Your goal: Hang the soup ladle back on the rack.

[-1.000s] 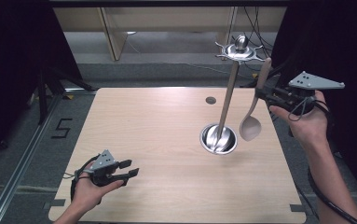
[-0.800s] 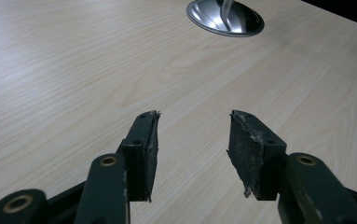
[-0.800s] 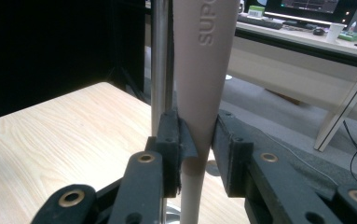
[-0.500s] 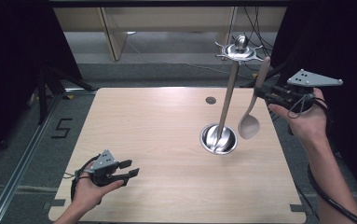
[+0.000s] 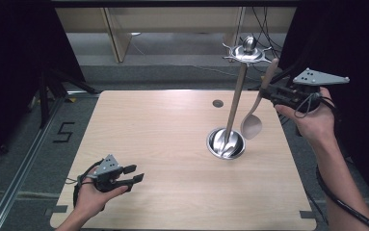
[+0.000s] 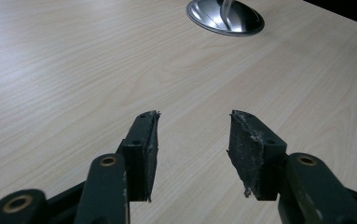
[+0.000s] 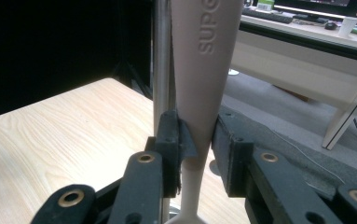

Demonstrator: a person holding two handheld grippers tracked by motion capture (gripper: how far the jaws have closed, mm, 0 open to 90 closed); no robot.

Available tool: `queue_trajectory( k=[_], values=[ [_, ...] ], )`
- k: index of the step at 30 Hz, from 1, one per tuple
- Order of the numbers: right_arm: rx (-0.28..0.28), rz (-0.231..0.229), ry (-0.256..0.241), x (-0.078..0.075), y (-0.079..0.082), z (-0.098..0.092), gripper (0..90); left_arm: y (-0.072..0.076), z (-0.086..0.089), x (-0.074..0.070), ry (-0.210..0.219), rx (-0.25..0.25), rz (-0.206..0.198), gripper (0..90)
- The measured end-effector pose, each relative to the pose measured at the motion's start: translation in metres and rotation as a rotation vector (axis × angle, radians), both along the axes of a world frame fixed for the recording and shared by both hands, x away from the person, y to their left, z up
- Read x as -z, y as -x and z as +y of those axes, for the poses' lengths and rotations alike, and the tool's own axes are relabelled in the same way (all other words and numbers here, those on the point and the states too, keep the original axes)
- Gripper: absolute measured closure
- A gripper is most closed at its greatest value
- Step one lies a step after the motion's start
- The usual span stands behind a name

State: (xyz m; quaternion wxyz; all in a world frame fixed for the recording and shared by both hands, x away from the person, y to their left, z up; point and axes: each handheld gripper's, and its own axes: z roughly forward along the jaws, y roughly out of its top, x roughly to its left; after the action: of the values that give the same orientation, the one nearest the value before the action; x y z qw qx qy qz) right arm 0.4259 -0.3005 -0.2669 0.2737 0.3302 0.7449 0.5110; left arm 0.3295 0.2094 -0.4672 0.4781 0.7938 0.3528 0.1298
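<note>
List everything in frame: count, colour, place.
spoon: 1, beige, held by its handle in the right gripper, hanging bowl-down beside the stand's pole, above the table
utensil stand: 1, silver metal, round base on the table's right half, upright pole with hooked top
table: 1, light wood, centre
grommet hole: 1, dark, far side of the table
floor marking "5": 1, black, left of the table
left gripper: 1, black, near-left of the table, jaws apart
right gripper: 1, black, right, jaws clamped on the spoon

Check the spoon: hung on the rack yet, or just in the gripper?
Not hung. The right gripper is shut on the spoon by its handle, bowl down, in the air beside the rack's pole, below the hooks.
</note>
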Motion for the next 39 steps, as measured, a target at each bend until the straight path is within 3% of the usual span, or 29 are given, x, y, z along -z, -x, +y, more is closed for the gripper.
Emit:
queue_trajectory(
  k=[16,20,23,24,25,26,27,28,32,37,38,39],
  values=[
    [-0.009,0.0,-0.011,0.001,-0.006,0.005,73.2,0.001,0.0,0.0,0.01,-0.011,0.01,51.6],
    [-0.004,0.005,-0.012,0.0,-0.006,0.006,73.2,0.0,0.001,0.0,0.002,-0.002,-0.005,51.6],
    [0.006,-0.005,-0.03,0.002,-0.006,0.006,73.1,0.0,0.0,0.0,0.012,-0.005,-0.004,51.6],
    [0.003,0.016,-0.041,0.002,-0.004,0.005,72.8,0.0,0.001,0.0,0.012,-0.005,-0.005,51.5],
    [0.003,0.016,-0.041,0.002,-0.004,0.005,72.8,0.0,0.002,-0.001,-0.01,-0.006,-0.003,51.5],
    [0.001,0.002,-0.051,0.003,-0.004,0.005,72.5,0.0,0.001,-0.001,-0.004,-0.004,-0.004,51.5],
    [0.018,0.024,-0.104,0.005,0.0,0.005,71.5,0.001,0.001,-0.001,-0.001,-0.009,-0.002,51.5],
    [0.016,0.018,-0.114,0.005,0.001,0.004,71.6,0.001,0.001,-0.001,-0.001,-0.009,-0.002,51.5],
    [0.054,0.007,-0.127,0.008,0.006,0.004,72.3,0.001,0.0,-0.001,0.003,-0.009,-0.001,51.5],
    [0.052,0.002,-0.144,0.009,0.008,0.004,71.0,0.001,0.001,-0.001,0.004,-0.002,-0.005,51.5],
    [0.065,-0.009,-0.177,0.01,0.011,0.005,68.9,0.001,0.0,0.0,0.012,-0.006,-0.005,51.5],
    [0.065,-0.009,-0.177,0.01,0.011,0.005,68.9,0.0,0.0,0.0,0.011,-0.002,-0.002,51.5]
  ],
)
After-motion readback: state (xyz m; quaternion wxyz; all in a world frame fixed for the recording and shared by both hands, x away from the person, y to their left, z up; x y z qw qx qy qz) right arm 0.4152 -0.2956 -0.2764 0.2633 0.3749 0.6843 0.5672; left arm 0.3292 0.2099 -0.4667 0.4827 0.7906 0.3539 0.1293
